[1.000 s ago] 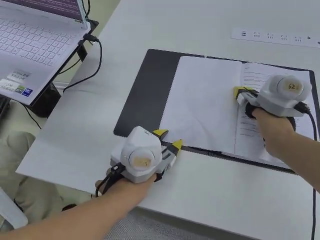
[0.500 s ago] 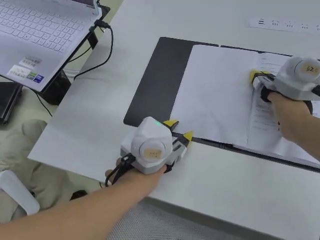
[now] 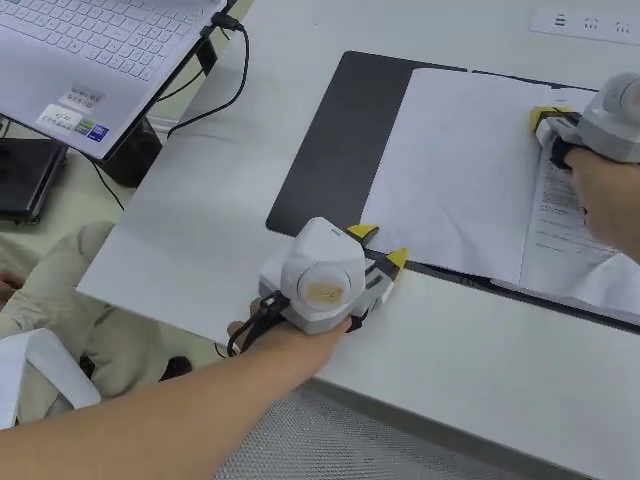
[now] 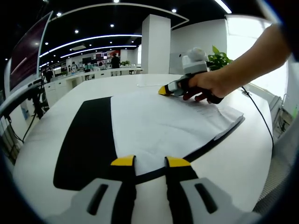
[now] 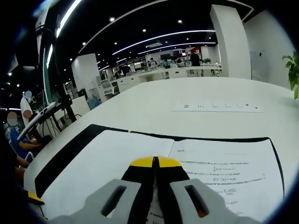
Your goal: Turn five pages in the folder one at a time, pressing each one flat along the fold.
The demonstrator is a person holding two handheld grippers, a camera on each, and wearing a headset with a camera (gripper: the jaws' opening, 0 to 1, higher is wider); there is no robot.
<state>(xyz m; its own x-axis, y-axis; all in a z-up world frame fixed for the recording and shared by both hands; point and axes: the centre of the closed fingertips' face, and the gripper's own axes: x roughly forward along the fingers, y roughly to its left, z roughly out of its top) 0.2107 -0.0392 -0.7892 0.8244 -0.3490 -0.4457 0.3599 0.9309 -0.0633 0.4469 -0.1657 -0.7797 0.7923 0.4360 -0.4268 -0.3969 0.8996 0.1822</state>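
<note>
Folder (image 3: 335, 150) is lying open, fold (image 3: 524, 215) running 12 to 6; right gripper (image 3: 546, 118), jaws pressed together, is resting on it; left gripper (image 3: 380, 245), jaws spread, is sitting at 7.

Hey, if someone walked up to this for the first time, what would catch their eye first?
The open folder stands out most, a black cover with a big white page lying across it on the table. Next come the two yellow-tipped claws: the left claw is open at the folder's near edge, and the right claw is shut over the fold farther back. A laptop sits at the far left.
</note>
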